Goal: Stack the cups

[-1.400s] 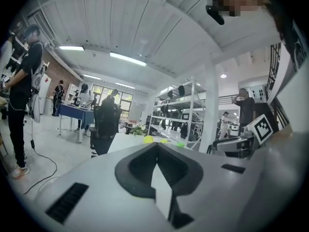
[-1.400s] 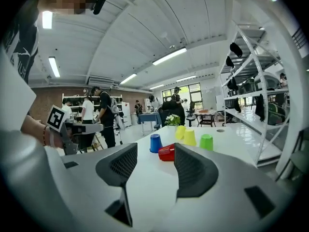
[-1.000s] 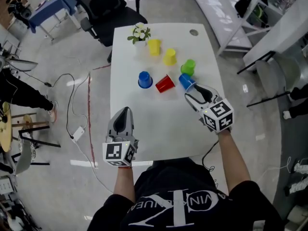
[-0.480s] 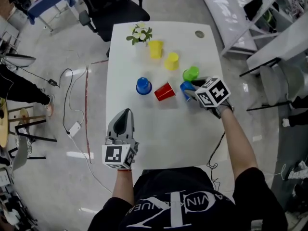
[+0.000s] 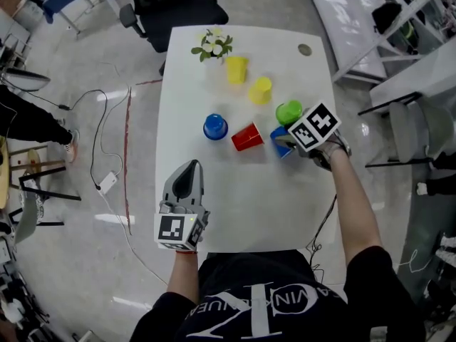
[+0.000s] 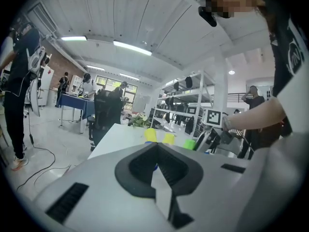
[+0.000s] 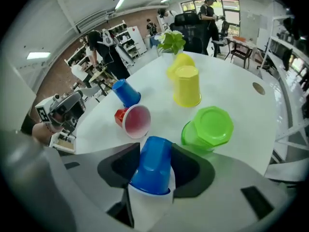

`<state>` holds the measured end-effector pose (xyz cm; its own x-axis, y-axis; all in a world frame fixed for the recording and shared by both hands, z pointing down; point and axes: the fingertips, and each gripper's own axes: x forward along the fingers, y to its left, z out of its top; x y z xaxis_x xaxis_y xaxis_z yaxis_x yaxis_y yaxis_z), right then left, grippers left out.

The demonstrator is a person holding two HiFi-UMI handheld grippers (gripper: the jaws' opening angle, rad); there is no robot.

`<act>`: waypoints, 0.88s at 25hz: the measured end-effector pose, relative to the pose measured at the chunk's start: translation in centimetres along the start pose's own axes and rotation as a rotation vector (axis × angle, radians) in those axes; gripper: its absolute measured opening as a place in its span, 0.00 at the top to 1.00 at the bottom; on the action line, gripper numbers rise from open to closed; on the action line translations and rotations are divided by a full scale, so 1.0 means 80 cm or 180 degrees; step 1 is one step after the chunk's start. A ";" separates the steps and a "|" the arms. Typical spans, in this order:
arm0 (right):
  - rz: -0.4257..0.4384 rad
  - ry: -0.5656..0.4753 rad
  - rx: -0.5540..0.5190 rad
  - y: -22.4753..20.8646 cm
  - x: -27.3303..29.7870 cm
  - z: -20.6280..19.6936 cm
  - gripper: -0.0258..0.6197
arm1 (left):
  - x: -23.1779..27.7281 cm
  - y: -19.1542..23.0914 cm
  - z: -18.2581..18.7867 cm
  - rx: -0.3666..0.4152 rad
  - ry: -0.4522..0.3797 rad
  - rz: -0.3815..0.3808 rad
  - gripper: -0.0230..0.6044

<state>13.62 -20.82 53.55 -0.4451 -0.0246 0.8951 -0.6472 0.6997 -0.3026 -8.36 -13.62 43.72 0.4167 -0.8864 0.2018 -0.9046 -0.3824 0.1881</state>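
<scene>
Right tool (image 7: 155, 149), now on blue cup (image 7: 151, 170)

I see a white table (image 5: 235, 212), and its near half is bare. At the far edge stands a small plant with white flowers (image 5: 212, 46). Just beside it one yellow cup (image 5: 236, 69) stands mouth down, and another yellow cup (image 5: 260, 90) the same way a little nearer and to the right. A green cup (image 5: 288, 112) is mouth down near the right edge. A blue cup (image 5: 214, 127) is mouth down toward the left. Between them a red cup (image 5: 247, 137) lies on its side, mouth toward the right. Just beside it is a second blue cup (image 5: 280, 140); I cannot tell if it rests on the top. A round cap (image 5: 305, 49) sits in the far right corner.
</scene>
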 end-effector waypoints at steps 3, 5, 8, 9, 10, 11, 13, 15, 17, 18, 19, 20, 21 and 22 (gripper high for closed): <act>0.0058 0.0181 -0.0090 0.003 -0.005 -0.008 0.62 | 0.001 0.001 0.000 -0.0016 0.0002 0.0008 0.96; 0.0093 0.0197 -0.0070 0.000 -0.005 -0.002 0.60 | 0.001 0.002 -0.001 -0.0034 -0.0005 0.0023 0.96; 0.0197 0.0361 -0.0004 0.001 0.006 -0.004 0.56 | 0.002 0.003 -0.001 -0.0056 -0.0014 0.0034 0.96; 0.0238 0.0432 0.0025 0.002 0.010 -0.007 0.54 | 0.003 0.002 -0.001 -0.0058 -0.0017 0.0033 0.96; 0.0270 0.0496 0.0057 0.003 0.015 -0.010 0.53 | 0.003 0.002 0.000 -0.0060 -0.0020 0.0032 0.96; 0.0294 0.0549 0.0091 0.004 0.019 -0.013 0.53 | 0.003 0.002 0.001 -0.0064 -0.0023 0.0033 0.96; 0.0329 0.0618 0.0152 0.006 0.027 -0.019 0.53 | 0.002 0.002 0.001 -0.0070 -0.0019 0.0040 0.96; 0.0357 0.0624 0.0164 0.009 0.033 -0.022 0.54 | 0.001 0.003 0.000 -0.0067 -0.0007 0.0051 0.96; 0.0354 0.0588 0.0099 0.012 0.034 -0.020 0.55 | -0.001 0.004 0.000 -0.0062 -0.0003 0.0059 0.96; 0.0342 0.0566 0.0053 0.014 0.034 -0.020 0.56 | -0.002 0.004 0.000 -0.0065 -0.0003 0.0061 0.96; 0.0329 0.0540 0.0013 0.016 0.033 -0.021 0.56 | -0.003 0.003 0.001 -0.0066 -0.0003 0.0060 0.96; 0.0317 0.0505 -0.0013 0.018 0.031 -0.022 0.56 | -0.004 0.002 0.001 -0.0065 -0.0002 0.0055 0.96; 0.0307 0.0457 -0.0026 0.020 0.028 -0.024 0.56 | -0.006 0.001 0.001 -0.0062 -0.0002 0.0048 0.96; 0.0303 0.0391 -0.0030 0.023 0.025 -0.025 0.56 | -0.007 0.000 0.002 -0.0058 -0.0002 0.0042 0.96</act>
<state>12.74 -18.16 55.44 -0.4247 0.1295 0.8960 -0.5996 0.7013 -0.3856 -8.60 -13.13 43.46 0.4045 -0.8915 0.2037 -0.9083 -0.3658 0.2029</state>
